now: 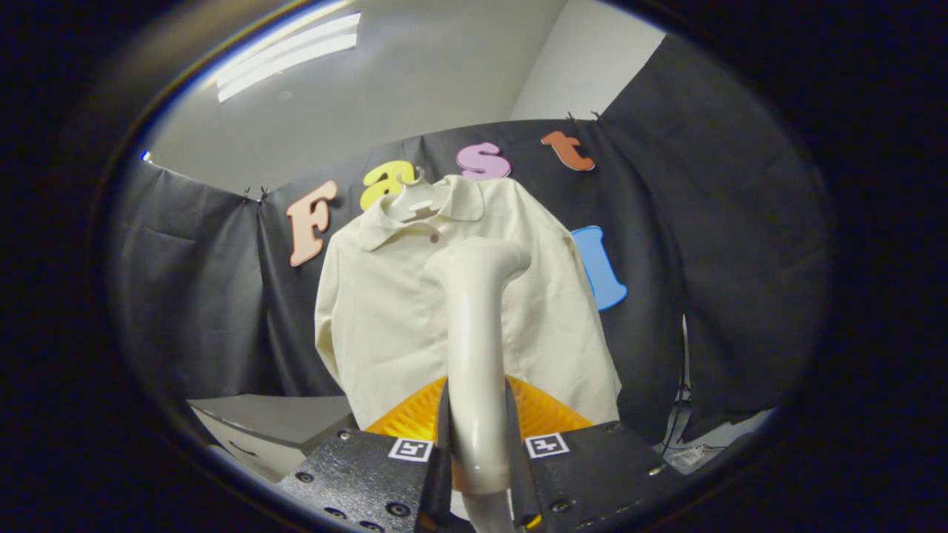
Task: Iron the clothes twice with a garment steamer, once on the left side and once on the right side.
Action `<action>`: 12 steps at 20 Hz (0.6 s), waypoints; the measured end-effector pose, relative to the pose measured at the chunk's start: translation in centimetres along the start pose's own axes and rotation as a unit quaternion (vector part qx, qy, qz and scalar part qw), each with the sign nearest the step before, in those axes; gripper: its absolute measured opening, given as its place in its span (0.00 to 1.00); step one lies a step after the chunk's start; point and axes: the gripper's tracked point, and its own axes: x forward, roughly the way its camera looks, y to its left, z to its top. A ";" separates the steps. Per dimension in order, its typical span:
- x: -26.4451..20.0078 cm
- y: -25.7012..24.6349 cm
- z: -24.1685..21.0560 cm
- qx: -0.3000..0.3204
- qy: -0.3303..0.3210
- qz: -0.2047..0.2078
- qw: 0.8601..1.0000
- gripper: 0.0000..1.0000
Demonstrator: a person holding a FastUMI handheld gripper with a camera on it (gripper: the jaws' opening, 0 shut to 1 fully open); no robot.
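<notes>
A cream collared shirt [385, 311] hangs on a white hanger [415, 203] against the black cloth wall, facing me. My gripper [478, 444] is shut on the handle of a cream garment steamer [474, 333], both fingers pressing its sides. The steamer rises straight ahead from between the fingers. Its bent head [481, 259] sits in front of the shirt's chest, just below the collar, near the middle placket. I cannot tell whether the head touches the fabric. The steamer hides the shirt's centre line.
An orange ribbed object [415, 418] lies just beyond the fingers, below the shirt's hem. A grey-white table or cabinet [274, 429] stands low to the left. Cables [681, 414] hang by the cloth wall on the right.
</notes>
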 end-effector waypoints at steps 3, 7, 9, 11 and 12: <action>3.3 -0.6 2.7 0.001 -0.020 -0.008 1.000 0.31; 7.8 -1.0 4.7 -0.005 -0.029 -0.016 0.999 0.31; 9.6 -0.8 5.3 -0.006 -0.034 -0.015 0.999 0.31; 11.0 -0.6 4.8 0.000 -0.029 -0.010 1.000 0.31; 11.5 -0.8 4.2 0.000 -0.022 -0.010 1.000 0.31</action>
